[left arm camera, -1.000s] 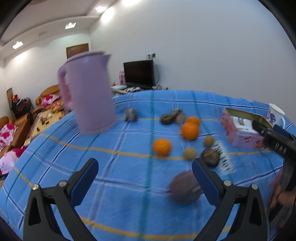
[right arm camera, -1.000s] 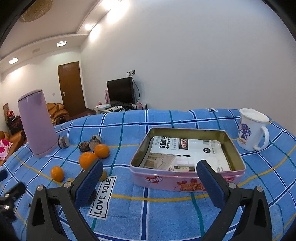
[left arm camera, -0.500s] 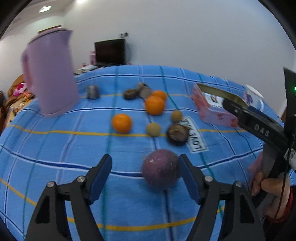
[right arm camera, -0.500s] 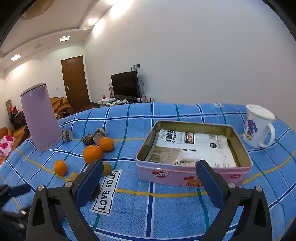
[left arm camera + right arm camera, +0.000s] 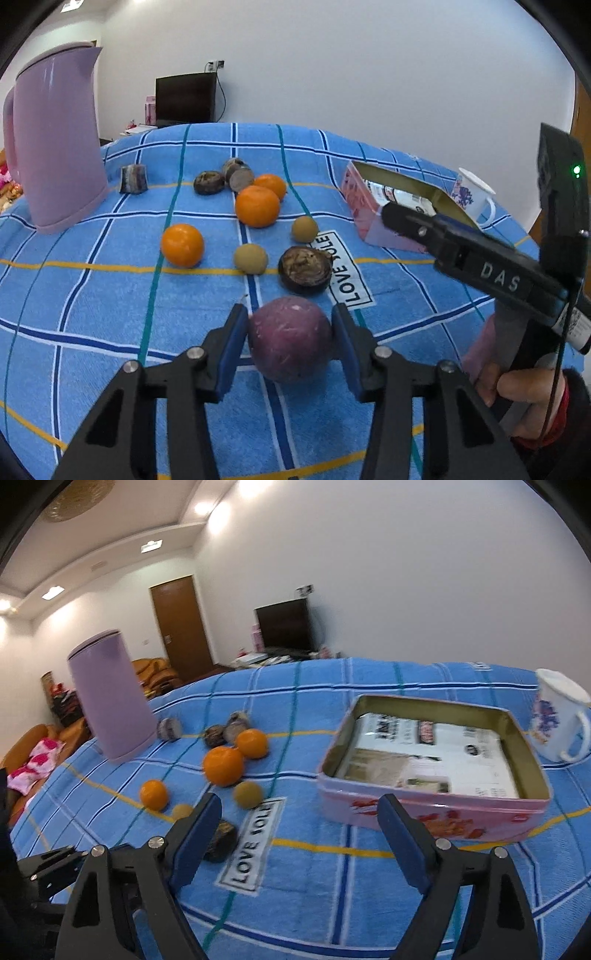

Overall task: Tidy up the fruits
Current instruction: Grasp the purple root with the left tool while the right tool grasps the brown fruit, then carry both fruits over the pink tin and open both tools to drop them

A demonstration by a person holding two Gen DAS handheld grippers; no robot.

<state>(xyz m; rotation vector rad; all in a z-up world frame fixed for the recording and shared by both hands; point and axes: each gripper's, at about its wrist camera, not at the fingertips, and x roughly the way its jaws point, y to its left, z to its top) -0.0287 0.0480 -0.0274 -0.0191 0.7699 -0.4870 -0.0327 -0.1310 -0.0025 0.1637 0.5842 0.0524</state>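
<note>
My left gripper [image 5: 290, 332] is shut on a round purple fruit [image 5: 290, 338] that rests on the blue checked cloth. Beyond it lie a dark halved fruit [image 5: 304, 270], two small tan fruits [image 5: 250, 258] [image 5: 304, 228], three oranges [image 5: 182, 244] [image 5: 257, 206] [image 5: 270, 185] and several dark fruits [image 5: 209, 182]. My right gripper [image 5: 299, 834] is open and empty, above the cloth between the fruits and the pink tin [image 5: 432, 812], which is lined with paper. The tin also shows in the left wrist view [image 5: 364, 206].
A tall lilac kettle [image 5: 55, 140] stands at the left, also in the right wrist view [image 5: 110, 698]. A white flowered mug [image 5: 559, 716] stands right of the tin. A "LOVE SOLE" label [image 5: 251, 845] is sewn on the cloth. The right gripper's body [image 5: 480, 266] shows at right.
My left gripper has come forward and down and closed on the purple fruit. My right gripper has swung left and tilted; its fingers have narrowed but stay open.
</note>
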